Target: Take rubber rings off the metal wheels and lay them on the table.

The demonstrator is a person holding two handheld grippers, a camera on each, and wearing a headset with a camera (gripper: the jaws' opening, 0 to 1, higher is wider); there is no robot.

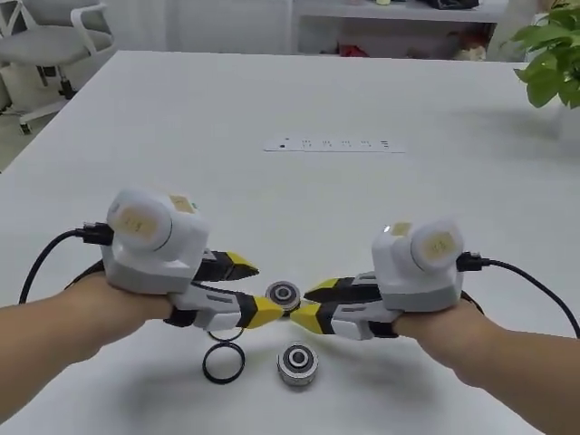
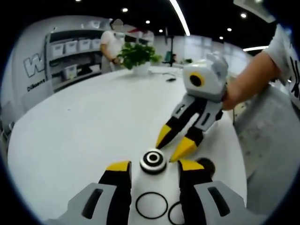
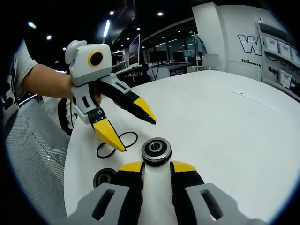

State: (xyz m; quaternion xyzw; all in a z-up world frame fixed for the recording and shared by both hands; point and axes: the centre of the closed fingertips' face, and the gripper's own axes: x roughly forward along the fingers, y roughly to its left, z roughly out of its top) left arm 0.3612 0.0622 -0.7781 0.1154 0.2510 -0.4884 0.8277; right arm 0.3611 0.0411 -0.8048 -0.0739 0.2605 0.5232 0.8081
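Black rubber already lies on the white surface (image 1: 362,208): one loose ring (image 1: 204,363) in plain sight near the person, and a second ring (image 1: 227,339) just beyond it, half tucked under the left claw (image 1: 260,289). Just beside them a bare-looking wheel (image 1: 297,361) lies flat, silver at the rim in the head view, so I judge it stripped (whether both rings came from it cannot be told). The other wheel (image 1: 283,293) sits between the two claws. Its outer band reads dark in the right gripper view, which suggests its rubber is on. The left claw stands wide apart, its yellow tips either side of that wheel without pinching it. The right claw (image 1: 303,305) faces it from the opposite side, jaws also apart, tips just beside the wheel's edge. Whether any tip actually touches the wheel is too fine to tell. By my reckoning the job is partway: two rings are down, and at least one is left to peel from the wheel between the claws and lay beside the others.
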